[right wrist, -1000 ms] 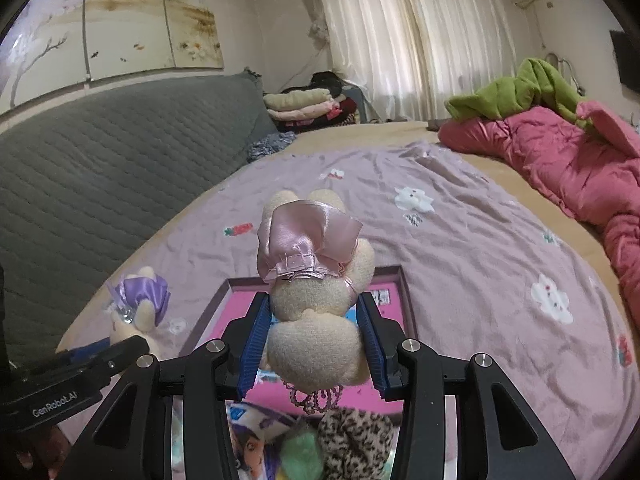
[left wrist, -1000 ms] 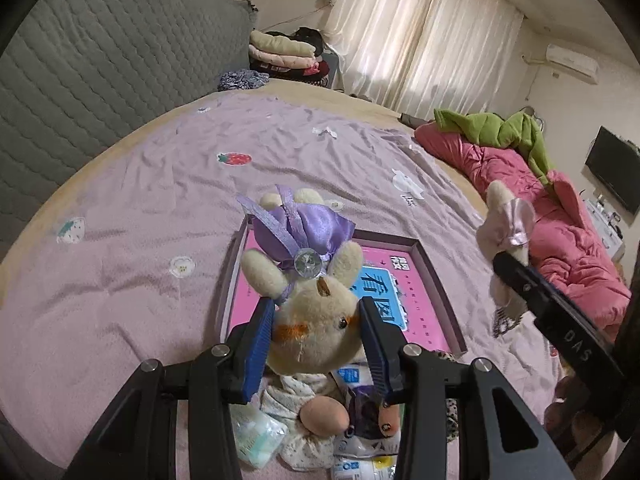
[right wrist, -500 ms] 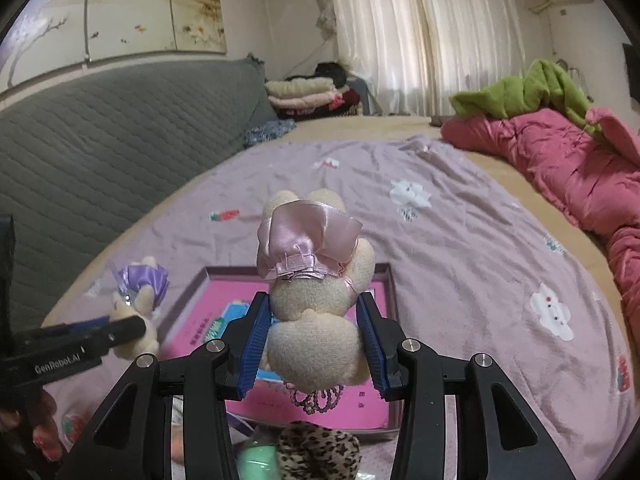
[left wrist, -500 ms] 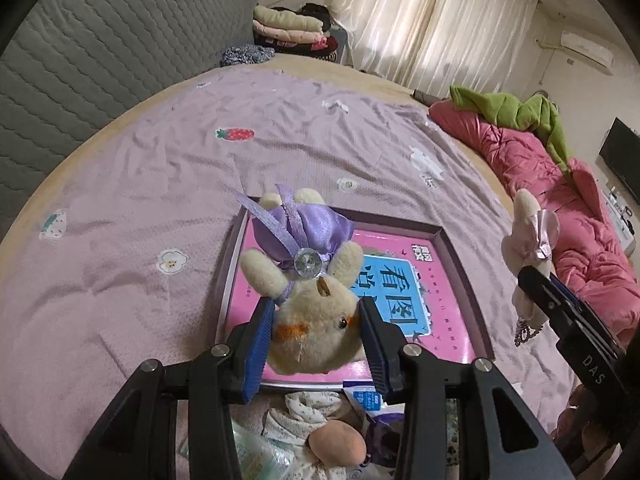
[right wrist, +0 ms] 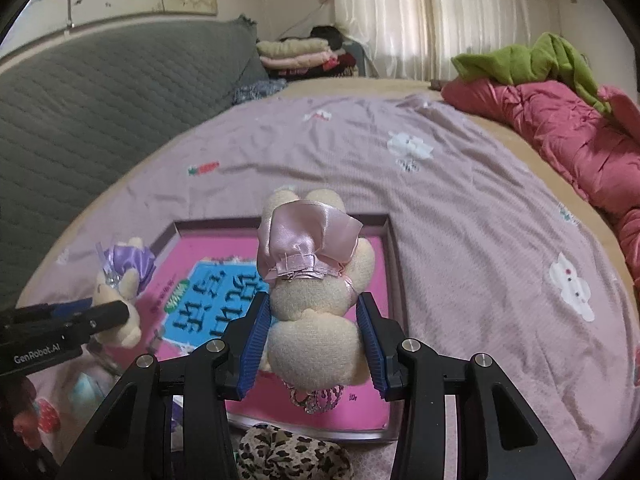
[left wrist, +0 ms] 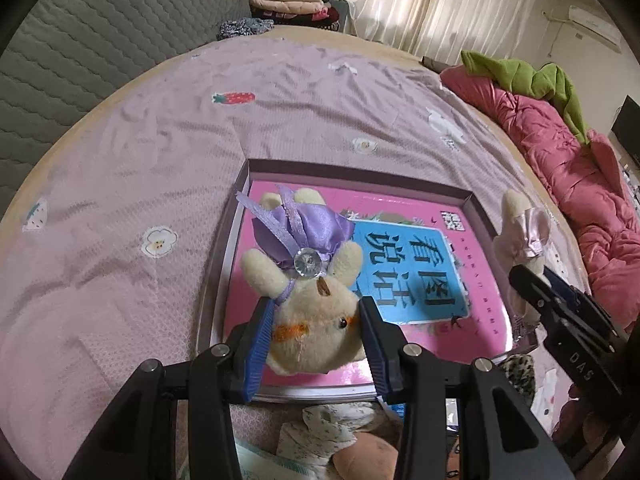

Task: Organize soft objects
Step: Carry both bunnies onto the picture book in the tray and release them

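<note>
My left gripper [left wrist: 314, 334] is shut on a cream plush rabbit in a purple satin dress [left wrist: 308, 268], held above the near left part of a shallow box [left wrist: 240, 184] with a pink and blue printed bottom. My right gripper [right wrist: 314, 338] is shut on a cream plush rabbit in a pink satin dress [right wrist: 312, 276], held above the box [right wrist: 386, 224] near its right side. Each gripper shows in the other's view, the right one [left wrist: 532, 276] at the right and the left one [right wrist: 116, 310] at the left.
The box lies on a lilac bedsheet [left wrist: 140, 160] with small prints. Soft items lie in front of it, among them a leopard-print piece [right wrist: 288, 454]. A pink quilt [right wrist: 568, 140] with green cloth lies right; a grey headboard [right wrist: 100, 80] and folded clothes [right wrist: 296, 52] stand behind.
Both grippers have moved forward with their rabbits, from above the pile of soft items to above the box. The pile has dropped to the bottom edge of both views.
</note>
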Tool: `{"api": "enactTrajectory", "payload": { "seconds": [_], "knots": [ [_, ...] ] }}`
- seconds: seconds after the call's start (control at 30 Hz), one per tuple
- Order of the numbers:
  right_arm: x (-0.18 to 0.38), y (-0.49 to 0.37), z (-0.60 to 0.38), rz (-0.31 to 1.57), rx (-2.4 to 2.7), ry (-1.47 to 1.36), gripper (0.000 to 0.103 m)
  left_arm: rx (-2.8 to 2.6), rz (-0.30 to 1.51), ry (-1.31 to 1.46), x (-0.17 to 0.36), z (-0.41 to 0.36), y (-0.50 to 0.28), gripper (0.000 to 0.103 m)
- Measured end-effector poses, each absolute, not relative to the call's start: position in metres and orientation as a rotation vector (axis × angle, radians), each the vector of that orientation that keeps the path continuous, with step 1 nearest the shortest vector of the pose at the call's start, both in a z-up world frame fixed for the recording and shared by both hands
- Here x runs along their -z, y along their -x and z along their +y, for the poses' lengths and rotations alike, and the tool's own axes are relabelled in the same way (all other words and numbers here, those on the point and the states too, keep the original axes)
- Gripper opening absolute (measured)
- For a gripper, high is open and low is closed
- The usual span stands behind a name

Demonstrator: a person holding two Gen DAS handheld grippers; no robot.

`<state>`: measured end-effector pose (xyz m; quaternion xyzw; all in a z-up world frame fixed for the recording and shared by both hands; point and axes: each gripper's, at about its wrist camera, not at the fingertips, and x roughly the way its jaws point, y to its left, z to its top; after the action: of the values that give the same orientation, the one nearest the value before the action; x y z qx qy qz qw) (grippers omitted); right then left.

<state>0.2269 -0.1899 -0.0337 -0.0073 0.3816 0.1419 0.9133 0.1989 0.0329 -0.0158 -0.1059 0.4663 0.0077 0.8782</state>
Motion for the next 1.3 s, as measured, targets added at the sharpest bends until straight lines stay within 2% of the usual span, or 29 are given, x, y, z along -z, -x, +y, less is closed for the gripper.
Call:
{"api": "enactTrajectory", "payload": {
  "seconds": [0.57,1.03,1.17,1.3],
  "knots": [
    [0.073,-0.238,-0.184,0.942,-0.209,0.120,0.046,-0.007,1.046,0.212,0.046,0.031,-0.211,0.043],
    [0.074,-0.240,-0.189,0.959,-0.214,0.091,0.048,-0.004,1.061,0.211,0.051,0.033,-0.210,0.043],
    [0.074,-0.242,-0.196,0.974,-0.231,0.036,0.061,-0.005,1.064,0.207,0.051,0.032,-0.211,0.044],
    [0.071,-0.241,-0.199,0.968,-0.244,0.007,0.067,-0.005,1.066,0.198,0.052,0.031,-0.212,0.044]
  ]
}}
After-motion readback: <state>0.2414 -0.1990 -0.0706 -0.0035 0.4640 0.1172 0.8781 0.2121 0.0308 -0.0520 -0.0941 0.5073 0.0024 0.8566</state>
